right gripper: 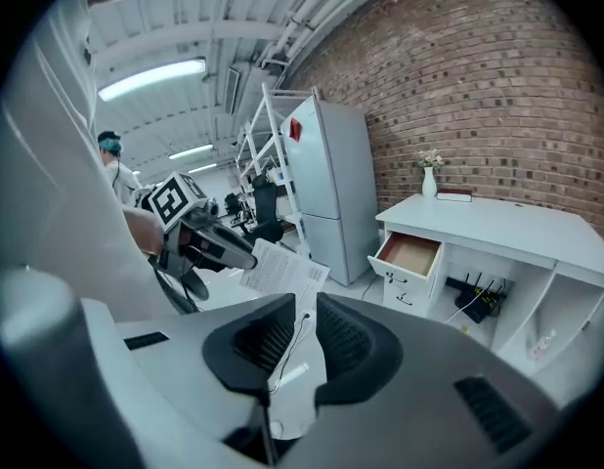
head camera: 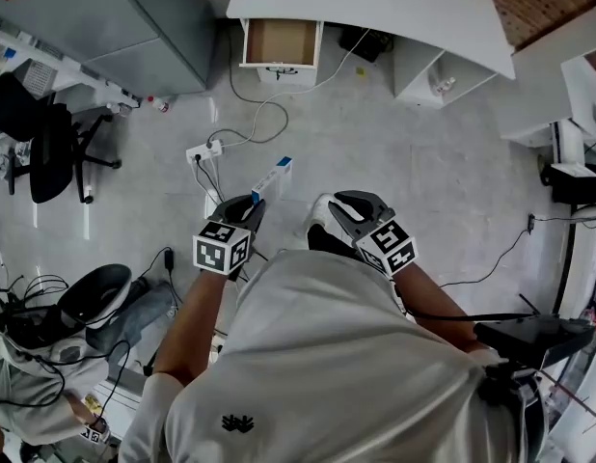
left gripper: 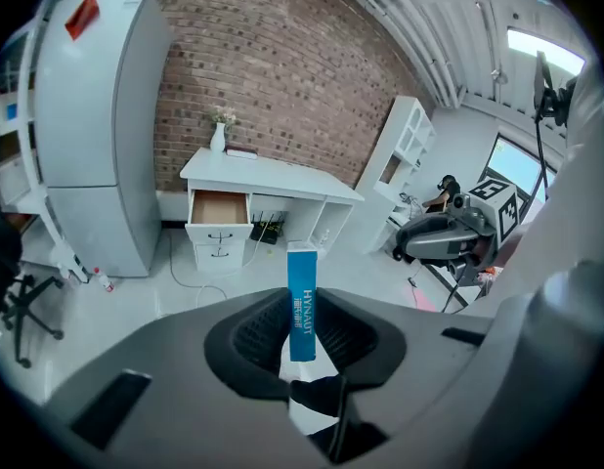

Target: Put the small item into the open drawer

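Note:
A narrow blue and white box (left gripper: 302, 306) stands upright between the jaws of my left gripper (left gripper: 302, 338), which is shut on it. In the head view that box (head camera: 275, 177) sticks out ahead of the left gripper (head camera: 251, 206), above the floor. My right gripper (right gripper: 300, 345) is shut on a printed paper leaflet (right gripper: 282, 270), and it sits beside the left one in the head view (head camera: 333, 218). The open drawer (head camera: 280, 42), brown inside, juts from the white desk (head camera: 375, 8) some way ahead. It also shows as the drawer (left gripper: 219, 206) and the drawer (right gripper: 411, 252) in the two gripper views.
A tall grey fridge (head camera: 134, 17) stands left of the desk. A power strip (head camera: 203, 150) and loose cables lie on the floor between me and the drawer. A black office chair (head camera: 52, 148) is at the left, and another person (head camera: 47, 365) sits at the lower left. White shelving (head camera: 433, 75) flanks the desk's right.

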A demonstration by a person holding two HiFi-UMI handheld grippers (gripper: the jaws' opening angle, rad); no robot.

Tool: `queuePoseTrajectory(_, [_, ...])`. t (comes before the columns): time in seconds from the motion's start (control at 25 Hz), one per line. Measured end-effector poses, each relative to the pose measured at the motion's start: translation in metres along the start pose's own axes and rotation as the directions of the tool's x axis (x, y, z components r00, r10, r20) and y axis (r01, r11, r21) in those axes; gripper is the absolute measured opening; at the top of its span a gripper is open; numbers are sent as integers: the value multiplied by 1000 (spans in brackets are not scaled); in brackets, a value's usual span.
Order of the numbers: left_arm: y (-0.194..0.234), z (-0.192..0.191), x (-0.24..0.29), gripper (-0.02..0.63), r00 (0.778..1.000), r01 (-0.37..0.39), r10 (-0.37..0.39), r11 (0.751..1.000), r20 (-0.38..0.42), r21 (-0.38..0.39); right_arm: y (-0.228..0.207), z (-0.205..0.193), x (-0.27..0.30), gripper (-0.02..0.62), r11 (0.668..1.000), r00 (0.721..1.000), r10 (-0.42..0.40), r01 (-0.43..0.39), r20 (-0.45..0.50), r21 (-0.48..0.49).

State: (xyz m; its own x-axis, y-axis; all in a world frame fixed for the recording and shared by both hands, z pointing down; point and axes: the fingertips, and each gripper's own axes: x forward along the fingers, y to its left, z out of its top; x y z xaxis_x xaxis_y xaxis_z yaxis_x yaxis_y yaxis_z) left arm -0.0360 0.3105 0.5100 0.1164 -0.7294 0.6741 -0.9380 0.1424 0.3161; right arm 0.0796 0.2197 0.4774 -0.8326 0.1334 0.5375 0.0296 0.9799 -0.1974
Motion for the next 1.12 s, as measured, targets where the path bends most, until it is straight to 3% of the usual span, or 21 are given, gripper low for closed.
queuePoseTrajectory(0.2, [32,85,78,84,999,-46,47,998,-27,31,-102,18,8,38,999,1000,-1,1,4,48])
queuePoseTrajectory(0.36, [46,142,137,84,996,-68,70,997,-52,41,-178,15,6,32,996,999,-30,32,-22,83])
queuePoseTrajectory(0.68, [95,211,198,84,992,-83,91,992,-84,100,-226,33,6,34,978,989,-146,143,8,150])
queuePoseTrajectory(0.84, [132,247,243,84,985,-81,103,984,-137,156,-263,47,3,34,947,966,-259,252,9,197])
queuePoseTrajectory(1.12, [207,309,334,84,962,-42,112,962,-249,269,-330,87,15,34,851,893,-451,426,10,306])
